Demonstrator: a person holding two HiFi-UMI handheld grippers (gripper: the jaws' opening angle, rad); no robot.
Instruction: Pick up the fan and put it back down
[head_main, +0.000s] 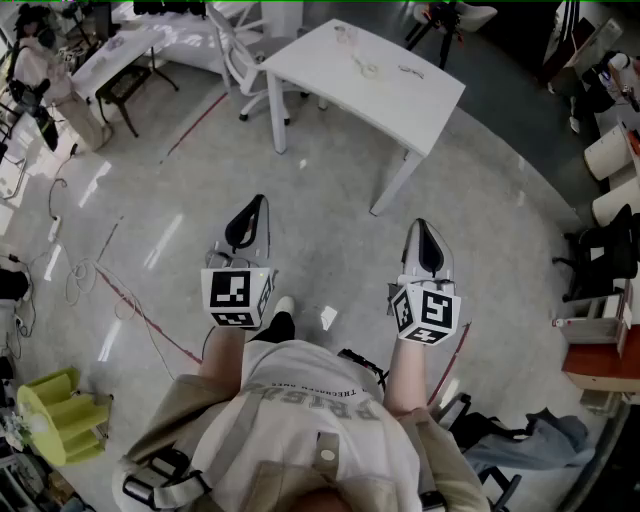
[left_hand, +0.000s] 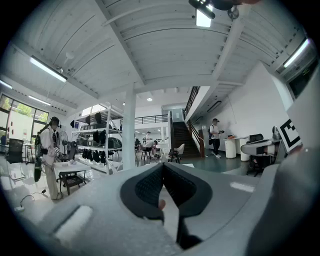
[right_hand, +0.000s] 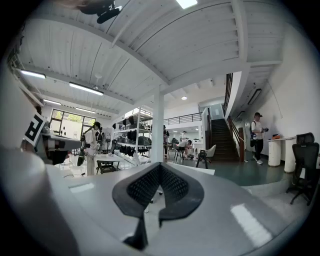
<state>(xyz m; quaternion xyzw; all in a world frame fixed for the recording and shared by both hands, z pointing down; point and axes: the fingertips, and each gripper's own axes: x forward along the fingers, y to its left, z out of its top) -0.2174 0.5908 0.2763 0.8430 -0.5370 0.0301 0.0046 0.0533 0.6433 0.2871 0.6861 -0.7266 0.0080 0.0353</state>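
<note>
I make out no fan for certain in the head view. In the left gripper view, what looks like a round-headed pedestal fan (left_hand: 64, 142) stands far off by the shelves, small and unclear. My left gripper (head_main: 257, 205) (left_hand: 162, 167) is held level over the bare floor, its jaws shut with nothing between them. My right gripper (head_main: 421, 226) (right_hand: 159, 167) hangs level beside it, also shut and holding nothing. Both point toward a white table (head_main: 330, 75) a few steps ahead.
A white chair (head_main: 243, 58) stands left of the table, which carries small cords (head_main: 366, 66). A yellow rack (head_main: 58, 415) sits at my lower left, with cables (head_main: 80, 280) and a red tape line (head_main: 150, 322) on the floor. A black office chair (head_main: 608, 255) and an orange cabinet (head_main: 600, 368) stand right.
</note>
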